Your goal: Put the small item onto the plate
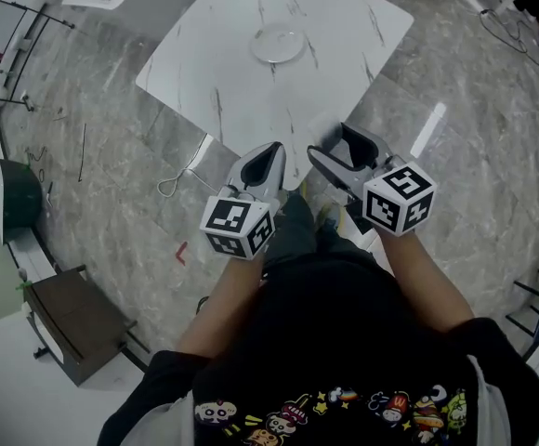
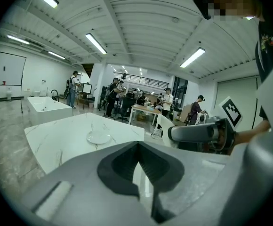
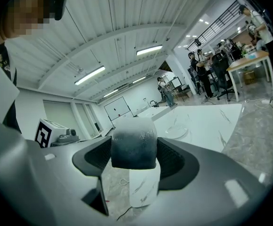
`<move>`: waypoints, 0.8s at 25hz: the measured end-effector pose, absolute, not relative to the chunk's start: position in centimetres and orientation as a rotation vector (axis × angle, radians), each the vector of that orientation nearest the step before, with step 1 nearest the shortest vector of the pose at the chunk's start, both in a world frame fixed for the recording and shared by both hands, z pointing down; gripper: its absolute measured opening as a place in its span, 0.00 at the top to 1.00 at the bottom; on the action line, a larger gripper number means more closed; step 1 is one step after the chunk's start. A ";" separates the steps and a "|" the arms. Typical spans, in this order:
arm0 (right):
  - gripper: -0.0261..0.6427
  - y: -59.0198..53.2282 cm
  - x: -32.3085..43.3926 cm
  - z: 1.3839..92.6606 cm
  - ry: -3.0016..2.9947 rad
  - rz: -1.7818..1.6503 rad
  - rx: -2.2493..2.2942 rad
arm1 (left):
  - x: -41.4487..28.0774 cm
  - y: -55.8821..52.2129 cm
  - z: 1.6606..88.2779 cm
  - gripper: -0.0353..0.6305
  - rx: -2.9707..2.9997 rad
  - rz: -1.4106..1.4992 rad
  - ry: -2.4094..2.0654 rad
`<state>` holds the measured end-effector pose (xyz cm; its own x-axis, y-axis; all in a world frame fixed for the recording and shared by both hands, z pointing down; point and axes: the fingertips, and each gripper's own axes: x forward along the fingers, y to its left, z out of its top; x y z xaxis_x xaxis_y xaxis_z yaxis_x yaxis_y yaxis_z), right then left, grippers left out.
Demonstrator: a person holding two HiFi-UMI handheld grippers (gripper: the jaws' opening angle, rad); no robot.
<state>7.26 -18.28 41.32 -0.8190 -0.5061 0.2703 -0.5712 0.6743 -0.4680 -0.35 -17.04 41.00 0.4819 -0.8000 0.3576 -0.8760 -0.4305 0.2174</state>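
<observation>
Small item (image 3: 133,147) clamped in right hand-held gripper (image 1: 336,147) aimed toward plate (image 1: 278,43)

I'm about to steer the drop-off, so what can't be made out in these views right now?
The small item: right gripper view, too close and blurred to tell what it is; in the head view the right gripper hides it.
The plate: too small in the head view to tell whether its surface is bare.
The table: its far corner is cut off by the head view's top edge.
</observation>
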 end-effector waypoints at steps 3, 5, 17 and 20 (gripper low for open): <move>0.47 -19.3 7.0 41.6 -2.751 0.813 0.892 | -0.2 -18.3 41.6 0.94 2.362 0.274 -1.383; 0.47 -20.0 6.8 41.8 -2.738 0.813 0.895 | -0.2 -19.2 41.8 0.94 2.362 0.269 -1.374; 0.47 -25.5 3.5 44.1 -2.663 0.795 0.921 | -3.4 -24.9 43.9 0.94 2.343 0.240 -1.336; 0.47 -27.2 2.2 44.4 -2.649 0.790 0.935 | -4.4 -26.8 44.1 0.94 2.348 0.235 -1.319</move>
